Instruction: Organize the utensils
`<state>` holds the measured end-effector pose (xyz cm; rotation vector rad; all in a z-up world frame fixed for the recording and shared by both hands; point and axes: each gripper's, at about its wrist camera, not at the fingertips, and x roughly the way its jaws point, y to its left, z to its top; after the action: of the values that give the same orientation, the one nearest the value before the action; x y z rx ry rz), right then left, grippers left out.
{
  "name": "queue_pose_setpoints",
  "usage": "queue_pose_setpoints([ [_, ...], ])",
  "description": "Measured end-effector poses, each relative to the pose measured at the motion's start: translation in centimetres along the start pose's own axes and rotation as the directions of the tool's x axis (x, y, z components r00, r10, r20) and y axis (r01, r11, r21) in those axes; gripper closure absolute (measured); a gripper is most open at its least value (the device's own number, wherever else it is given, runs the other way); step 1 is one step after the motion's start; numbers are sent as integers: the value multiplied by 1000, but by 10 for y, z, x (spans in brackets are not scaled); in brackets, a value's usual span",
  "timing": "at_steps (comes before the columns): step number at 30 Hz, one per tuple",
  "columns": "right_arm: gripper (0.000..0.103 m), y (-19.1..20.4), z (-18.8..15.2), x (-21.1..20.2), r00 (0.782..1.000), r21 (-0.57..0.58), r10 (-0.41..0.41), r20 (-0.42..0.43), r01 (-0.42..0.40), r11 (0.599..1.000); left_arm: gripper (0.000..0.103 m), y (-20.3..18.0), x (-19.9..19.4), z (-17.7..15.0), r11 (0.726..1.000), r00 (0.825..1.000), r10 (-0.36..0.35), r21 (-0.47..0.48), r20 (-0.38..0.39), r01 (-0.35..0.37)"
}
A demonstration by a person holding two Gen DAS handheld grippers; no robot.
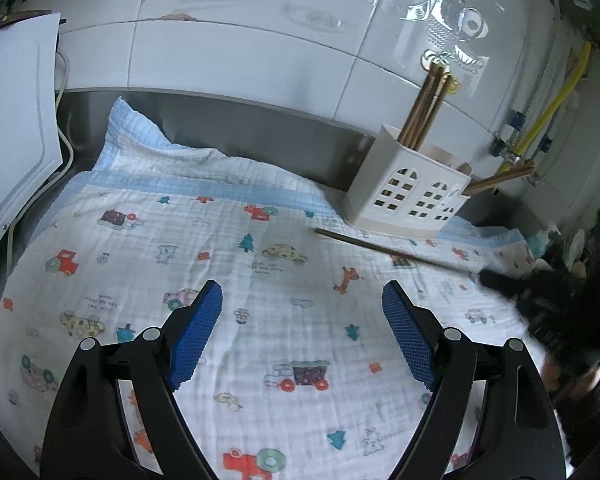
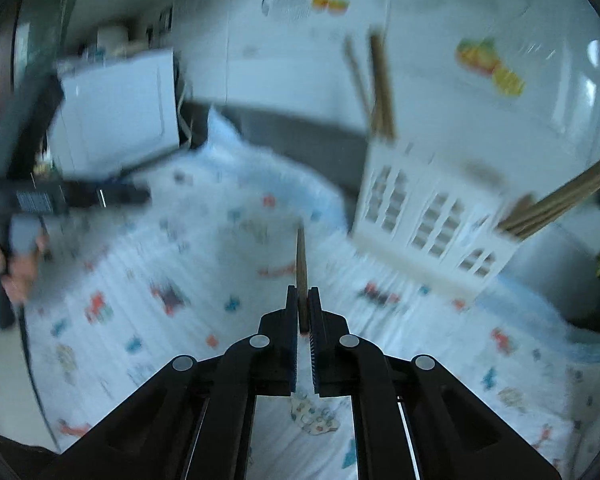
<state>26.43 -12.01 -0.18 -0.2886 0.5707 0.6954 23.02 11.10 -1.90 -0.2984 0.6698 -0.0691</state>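
A brown chopstick [image 2: 301, 264] sticks forward from my right gripper [image 2: 302, 304], which is shut on it just above the patterned cloth [image 2: 148, 320]. In the left wrist view the same chopstick [image 1: 384, 247] slants over the cloth, held at its right end by the blurred right gripper [image 1: 496, 280]. The white house-shaped utensil holder [image 1: 408, 188] stands at the back right; several chopsticks [image 1: 426, 108] stand in one compartment and others [image 1: 500, 178] lean out of its right side. My left gripper [image 1: 302, 304] hovers open over the cloth, nothing between its blue pads [image 1: 198, 332].
A white appliance [image 1: 16, 120] with a cord stands at the left. The tiled wall [image 1: 240, 52] and a steel backsplash [image 1: 236, 128] close the back. Yellow pipes [image 1: 556, 104] run at the far right. A hand [image 2: 18, 268] holds the left gripper's handle in the right wrist view.
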Motion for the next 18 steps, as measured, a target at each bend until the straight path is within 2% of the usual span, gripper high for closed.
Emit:
queue_pose_setpoints([
  [6, 98, -15, 55, -37, 994, 39, -39, 99, 36, 999, 22, -17, 6, -5, 998, 998, -52, 16, -21, 53],
  [10, 98, -26, 82, -55, 988, 44, -75, 136, 69, 997, 22, -29, 12, -10, 996, 997, -74, 38, -38, 75],
  [16, 98, -36, 121, -80, 962, 38, -134, 238, 129, 991, 21, -36, 23, -12, 995, 994, -95, 32, -56, 97],
  [18, 98, -40, 136, -86, 943, 40, -167, 288, 162, 986, 21, -37, 26, -11, 994, 993, -98, 34, -58, 100],
])
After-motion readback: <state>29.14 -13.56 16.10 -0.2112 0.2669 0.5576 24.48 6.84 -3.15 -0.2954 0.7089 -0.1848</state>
